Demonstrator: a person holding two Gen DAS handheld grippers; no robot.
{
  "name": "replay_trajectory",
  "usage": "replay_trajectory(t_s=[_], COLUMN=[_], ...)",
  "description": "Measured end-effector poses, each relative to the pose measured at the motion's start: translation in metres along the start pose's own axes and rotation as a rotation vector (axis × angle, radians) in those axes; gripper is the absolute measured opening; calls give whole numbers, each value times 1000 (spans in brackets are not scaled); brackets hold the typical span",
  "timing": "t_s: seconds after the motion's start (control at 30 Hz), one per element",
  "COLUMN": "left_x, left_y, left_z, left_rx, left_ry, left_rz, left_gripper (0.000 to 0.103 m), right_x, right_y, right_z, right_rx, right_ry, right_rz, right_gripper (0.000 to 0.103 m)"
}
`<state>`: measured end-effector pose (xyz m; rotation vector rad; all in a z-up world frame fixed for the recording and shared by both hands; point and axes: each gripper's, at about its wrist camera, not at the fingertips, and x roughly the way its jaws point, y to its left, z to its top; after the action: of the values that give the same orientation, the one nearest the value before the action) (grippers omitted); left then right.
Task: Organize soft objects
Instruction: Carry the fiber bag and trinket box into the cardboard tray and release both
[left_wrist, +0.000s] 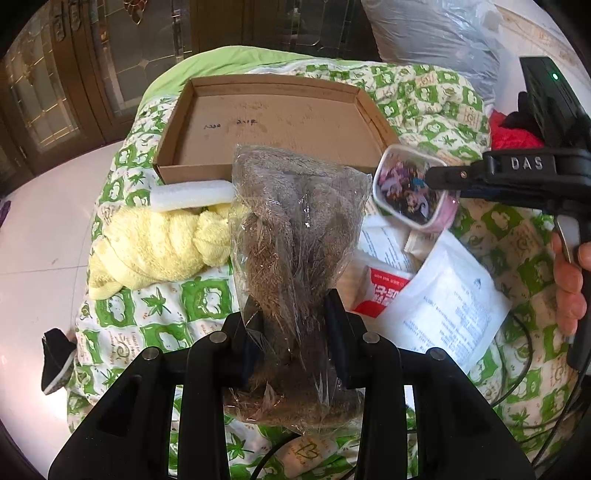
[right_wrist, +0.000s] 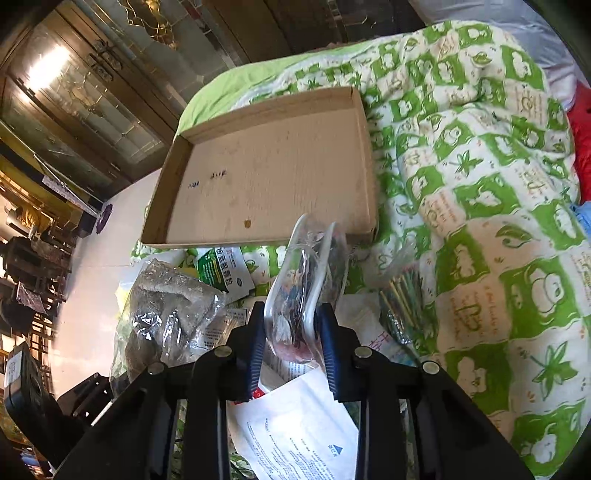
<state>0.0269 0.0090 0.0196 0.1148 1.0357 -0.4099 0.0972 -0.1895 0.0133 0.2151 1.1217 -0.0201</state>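
My left gripper (left_wrist: 295, 314) is shut on a clear plastic bag of brown fuzzy fabric (left_wrist: 295, 221), held upright above the quilt. The same bag shows at the lower left of the right wrist view (right_wrist: 166, 306). My right gripper (right_wrist: 291, 332) is shut on a clear soft pouch with a cartoon print (right_wrist: 306, 273); in the left wrist view the pouch (left_wrist: 406, 188) hangs from the right gripper (left_wrist: 432, 177) near the box corner. An empty shallow cardboard box (left_wrist: 177, 122) (right_wrist: 162, 206) lies beyond both. A yellow towel (left_wrist: 155, 247) and a white foam piece (left_wrist: 192, 194) lie left of the bag.
Everything rests on a green and white quilt (left_wrist: 436, 103) (right_wrist: 480, 221). White paper packets (left_wrist: 443, 310) (right_wrist: 299, 424) and a red and white packet (left_wrist: 380, 291) lie under the grippers. A green packet (right_wrist: 221, 273) and a bundle of sticks (right_wrist: 402, 299) lie nearby. White floor is at left (left_wrist: 44, 240).
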Motion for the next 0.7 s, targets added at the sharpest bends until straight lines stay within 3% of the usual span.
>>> replay_trajectory(t_s=[0.7], left_x=[-4], left_y=[-5], left_z=[25], left_rx=[9], left_ry=[-2], left_rz=[29], left_gripper=[33], right_x=[-29], right_y=[0], right_z=[10], right_rx=[-14], right_ry=[-76], right_rz=[12], right_gripper=[25])
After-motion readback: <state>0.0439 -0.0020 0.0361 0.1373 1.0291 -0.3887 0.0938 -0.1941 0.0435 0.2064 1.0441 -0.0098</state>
